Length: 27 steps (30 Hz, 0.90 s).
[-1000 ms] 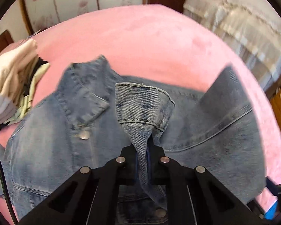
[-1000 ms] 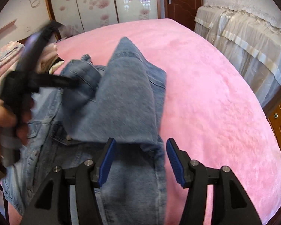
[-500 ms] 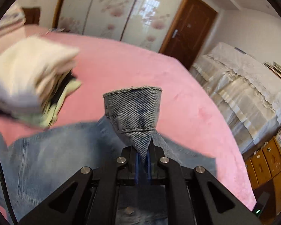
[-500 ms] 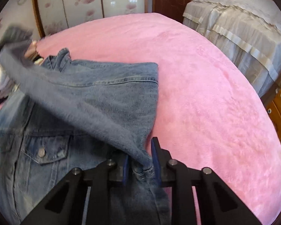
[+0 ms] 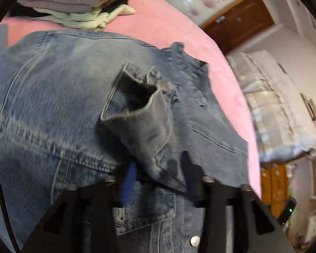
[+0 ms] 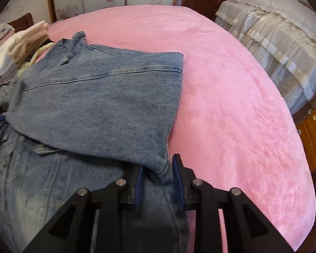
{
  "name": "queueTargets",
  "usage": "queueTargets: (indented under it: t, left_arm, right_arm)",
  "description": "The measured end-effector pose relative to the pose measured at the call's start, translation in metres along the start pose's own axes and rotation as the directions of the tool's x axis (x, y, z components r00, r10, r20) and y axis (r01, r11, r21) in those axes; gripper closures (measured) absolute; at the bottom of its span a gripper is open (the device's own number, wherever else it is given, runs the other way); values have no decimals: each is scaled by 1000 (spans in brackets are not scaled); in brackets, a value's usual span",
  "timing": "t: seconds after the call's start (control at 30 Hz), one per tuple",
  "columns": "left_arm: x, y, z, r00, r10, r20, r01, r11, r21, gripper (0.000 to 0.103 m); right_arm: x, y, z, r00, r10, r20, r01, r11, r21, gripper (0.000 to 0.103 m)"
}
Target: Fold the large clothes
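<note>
Left claw (image 5: 158, 177) opening, sleeve cuff (image 5: 137, 113) between

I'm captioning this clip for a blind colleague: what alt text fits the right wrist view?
A denim jacket lies on a pink bedspread, one sleeve folded across its front. The right tool straddles the fold near the sleeve's shoulder end, its jaws opening. Folded clothes are stacked behind the jacket.

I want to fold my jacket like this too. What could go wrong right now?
1. The left gripper is opening over the sleeve cuff, which stands bunched up; it may not lie flat on the jacket.
2. The right gripper is opening too, with the fold's corner between its jaws; pulling away could drag the fold crooked.
3. The clothes pile touches the jacket and might get bumped.
</note>
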<state>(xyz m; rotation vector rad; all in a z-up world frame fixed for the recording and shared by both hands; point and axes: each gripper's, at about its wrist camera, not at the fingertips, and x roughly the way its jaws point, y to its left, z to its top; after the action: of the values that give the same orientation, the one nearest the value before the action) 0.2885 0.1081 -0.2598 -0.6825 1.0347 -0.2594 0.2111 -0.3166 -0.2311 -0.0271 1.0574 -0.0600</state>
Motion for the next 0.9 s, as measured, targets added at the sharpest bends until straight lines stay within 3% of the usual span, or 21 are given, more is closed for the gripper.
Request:
queueTargets:
  t: [0.07,0.17,0.3,0.4,0.43,0.47,0.5,0.53,0.57,0.67,0.77,0.9]
  left_arm:
    - [-4,0,8,999,-39,-12,39,999,25,52]
    - [-8,2,24,994,-103,-25,103,994,31,35]
    - [-10,-2,53,998,-61,-32,63,997,50,34]
    - [-1,-6,71,998,25,-58,-20,996,89,34]
    - [8,-9,75,993,85,-82,-75,990,118,36]
    - [20,-14,76,979,168,-114,-146,974,174,45]
    - [23,-12,73,966,226,-126,-196,957,212,68]
    - [30,-13,71,948,284,-144,-241,935,259,76]
    - [32,-14,65,939,314,-138,-263,918,298,76]
    - [30,-12,57,942,320,-104,-267,899,346,76]
    - [23,-11,60,954,282,-104,-236,918,320,73]
    - [2,-6,77,979,193,-67,-170,951,257,32]
  right_arm:
    - [-11,-2,0,998,63,6,-63,998,9,69]
    - [-26,-4,1,995,97,31,-97,995,18,66]
    - [-33,0,10,995,84,47,-84,996,-2,66]
    - [-29,2,16,996,80,51,-80,997,-3,65]
    - [-26,4,18,996,79,49,-79,997,1,65]
    - [-24,4,20,996,78,46,-78,997,6,65]
    - [-21,5,22,996,76,44,-77,997,13,65]
    - [-19,5,23,996,79,43,-80,997,19,66]
    - [-18,6,24,996,81,45,-82,996,22,65]
    - [-13,5,22,997,63,37,-64,998,17,66]
    - [-9,2,24,997,81,19,-82,996,23,65]
    - [-14,-5,41,991,128,41,-130,990,48,65]
